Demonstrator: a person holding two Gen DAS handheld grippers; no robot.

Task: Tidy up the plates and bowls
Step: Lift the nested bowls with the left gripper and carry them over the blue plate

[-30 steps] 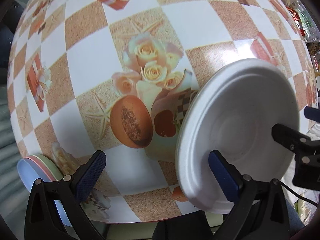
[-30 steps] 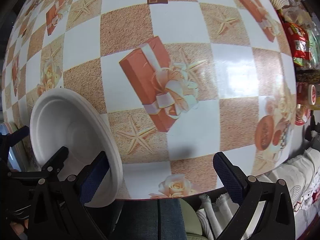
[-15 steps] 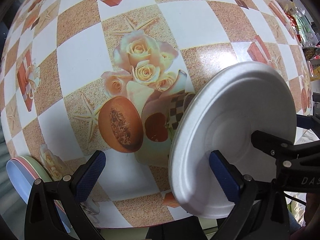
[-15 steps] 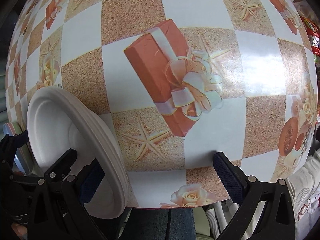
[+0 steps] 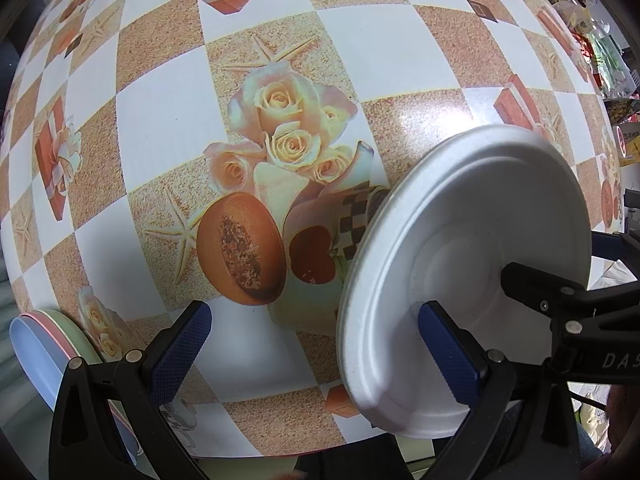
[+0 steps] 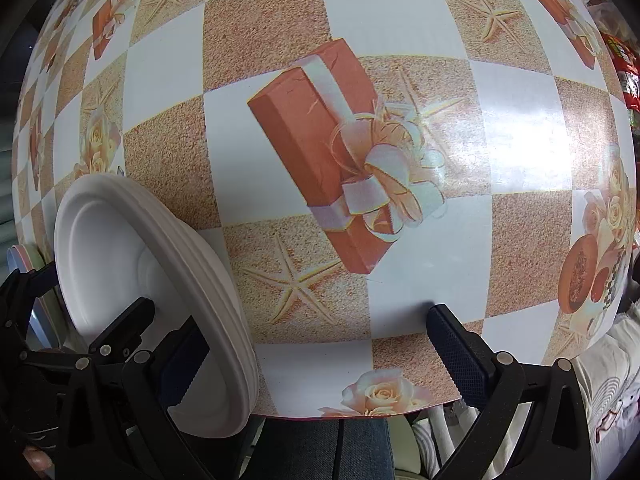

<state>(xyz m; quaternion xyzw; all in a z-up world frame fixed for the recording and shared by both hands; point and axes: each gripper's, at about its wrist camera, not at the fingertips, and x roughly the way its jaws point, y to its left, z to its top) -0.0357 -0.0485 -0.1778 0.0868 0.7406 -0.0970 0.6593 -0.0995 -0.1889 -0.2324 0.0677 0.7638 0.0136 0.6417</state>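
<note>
Right now both grippers sit low over the near edge of the counter (image 5: pixel 160 128), which wears a checkered cloth printed with roses, starfish and gift boxes.

From the left wrist view, the left gripper (image 5: pixel 316 344) has its jaws wide apart, with nothing between the blue pads. A stack of white plates (image 5: pixel 472 272) stands tilted steeply on edge at the right, its underside facing this camera; the gripper's right finger crosses in front of the plates' lower rim, though whether it touches them cannot be told. Black fingers of the right gripper reach in from the right and lie across the plates' underside.

From the right wrist view, the right gripper (image 6: pixel 312 344) also has its jaws spread wide. The same white plates (image 6: pixel 120 248) lean at the left, hollow side toward the left, ridged rims stacked together. The gripper's left pad lies just beside the lower rim of the stack; the right pad hangs free over the cloth, well apart from the plates.

At the counter's near left corner, a few colored plates (image 5: pixel 36 344) in blue, pink and green lie stacked flat.
</note>
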